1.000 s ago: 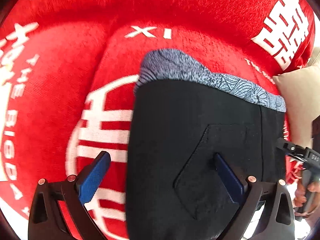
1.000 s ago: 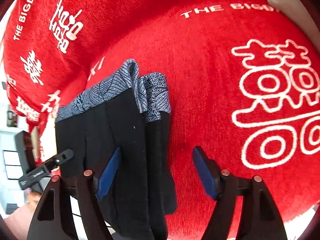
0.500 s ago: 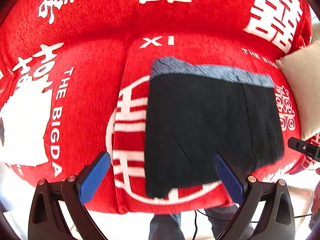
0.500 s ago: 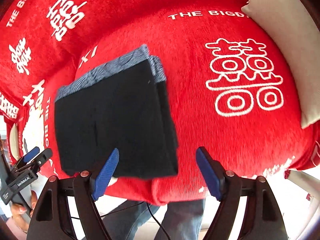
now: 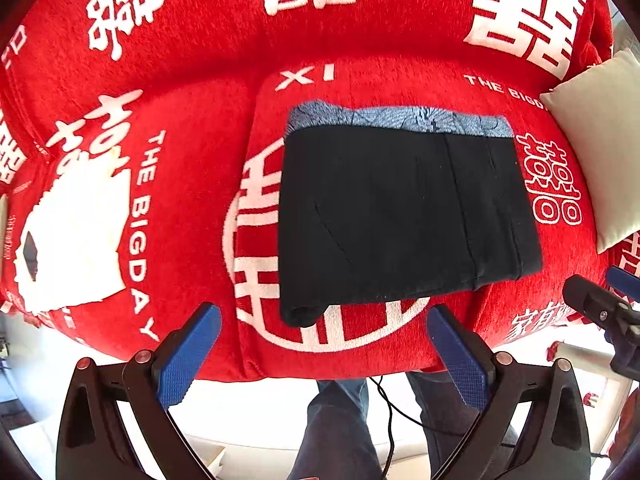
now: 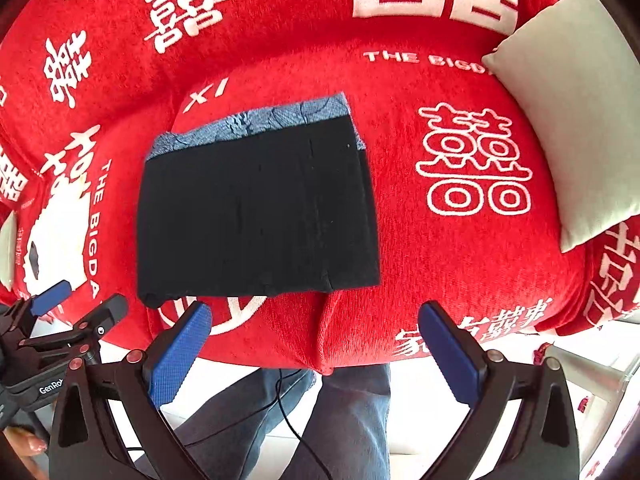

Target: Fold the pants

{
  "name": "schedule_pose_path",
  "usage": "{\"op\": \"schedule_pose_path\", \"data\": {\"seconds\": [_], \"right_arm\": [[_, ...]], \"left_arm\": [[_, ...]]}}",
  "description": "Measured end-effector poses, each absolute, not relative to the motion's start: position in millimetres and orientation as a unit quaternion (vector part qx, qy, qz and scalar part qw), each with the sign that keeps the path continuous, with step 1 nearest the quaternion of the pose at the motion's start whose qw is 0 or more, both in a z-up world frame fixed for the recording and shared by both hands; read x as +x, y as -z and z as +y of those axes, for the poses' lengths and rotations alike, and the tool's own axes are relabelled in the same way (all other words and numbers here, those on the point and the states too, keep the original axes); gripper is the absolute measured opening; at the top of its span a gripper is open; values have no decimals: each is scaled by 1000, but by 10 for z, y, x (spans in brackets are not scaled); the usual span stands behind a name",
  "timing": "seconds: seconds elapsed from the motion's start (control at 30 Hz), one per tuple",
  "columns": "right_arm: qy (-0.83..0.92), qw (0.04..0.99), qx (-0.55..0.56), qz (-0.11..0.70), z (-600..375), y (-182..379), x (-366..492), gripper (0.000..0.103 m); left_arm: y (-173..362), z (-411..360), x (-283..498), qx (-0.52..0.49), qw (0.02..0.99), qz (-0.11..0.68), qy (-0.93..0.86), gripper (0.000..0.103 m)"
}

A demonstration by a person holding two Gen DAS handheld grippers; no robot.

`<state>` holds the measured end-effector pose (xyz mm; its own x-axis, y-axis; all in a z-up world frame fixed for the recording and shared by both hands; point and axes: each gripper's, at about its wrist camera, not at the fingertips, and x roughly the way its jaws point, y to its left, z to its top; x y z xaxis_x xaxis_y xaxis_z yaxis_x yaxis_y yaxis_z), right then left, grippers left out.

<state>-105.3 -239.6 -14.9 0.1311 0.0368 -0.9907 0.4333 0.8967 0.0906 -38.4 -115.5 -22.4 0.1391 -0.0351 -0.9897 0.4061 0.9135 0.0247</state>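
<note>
Lying apparently flat, folded pants [image 5: 404, 212]

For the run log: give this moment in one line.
pants: folded, on red sofa | left gripper: open, empty | right gripper: opening, empty

Red-covered sofa [image 5: 200, 80], beige cushion [image 6: 568, 120]

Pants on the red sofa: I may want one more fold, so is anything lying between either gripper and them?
Nothing visible does. The folded pants lie alone on the red cover; the left gripper is open and empty, the right gripper is opening, also empty. The cream cushion sits off to the side.
</note>
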Motion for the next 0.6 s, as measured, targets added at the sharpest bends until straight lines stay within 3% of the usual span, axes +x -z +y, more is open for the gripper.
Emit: {"op": "schedule_pose_path", "data": {"seconds": [0.6], "right_arm": [[149,725,178,649,-2199,-131,-1047,103]], "left_arm": [[-52,-1118,-478,159,738,637,156,103]]}}
